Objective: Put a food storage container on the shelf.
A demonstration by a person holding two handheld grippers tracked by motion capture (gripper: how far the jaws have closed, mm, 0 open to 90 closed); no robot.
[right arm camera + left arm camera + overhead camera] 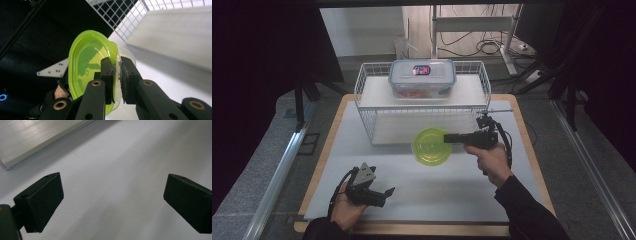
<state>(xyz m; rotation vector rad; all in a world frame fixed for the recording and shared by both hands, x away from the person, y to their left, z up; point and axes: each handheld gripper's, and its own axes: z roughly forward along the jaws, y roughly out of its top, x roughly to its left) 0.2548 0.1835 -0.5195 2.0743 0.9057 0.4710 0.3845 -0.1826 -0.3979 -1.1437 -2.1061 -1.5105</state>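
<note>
Black jaws of the right gripper [116,75] are rising from the bottom of the right gripper view and pinching the rim of the green lidded container [92,67], which is tilting on its edge in the middle of that frame. In the high view the container [431,146] is sitting at the centre, just in front of the white wire basket [367,87], with the right gripper [447,138] reaching in from the right. A clear box with blue lid [422,77] is resting on the basket, in the upper middle. At the lower left the left gripper [388,192] is hanging over the white mat [437,195], its jaws spread wide and holding nothing.
</note>
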